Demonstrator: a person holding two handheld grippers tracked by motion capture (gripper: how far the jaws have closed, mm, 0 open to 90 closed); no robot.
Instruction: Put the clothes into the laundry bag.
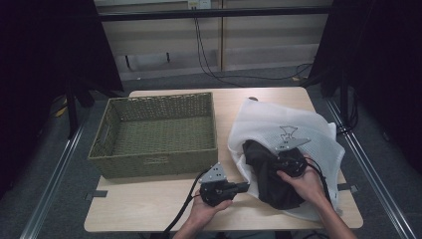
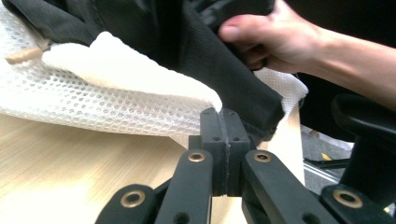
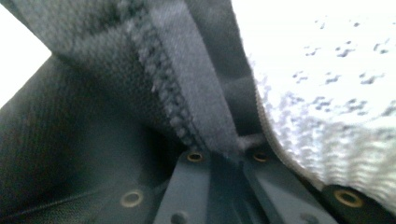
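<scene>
High view: black garment [image 1: 271, 172] nr table [image 1: 149, 209] front edge, basket [image 1: 154, 134] apart.

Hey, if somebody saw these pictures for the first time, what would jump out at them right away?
Probably the white mesh bag on the right half of the table, with a black garment spilling out of its opening. The right tongs are shut on that black fabric. Next comes the empty green woven basket on the left, while the left tongs lie shut beside the bag.

A light wooden desk [image 1: 164, 206] stands on grey carpet floor [image 1: 54, 199] before a pale panelled wall [image 1: 259, 45], flanked by black curtains [image 1: 40, 59].
</scene>
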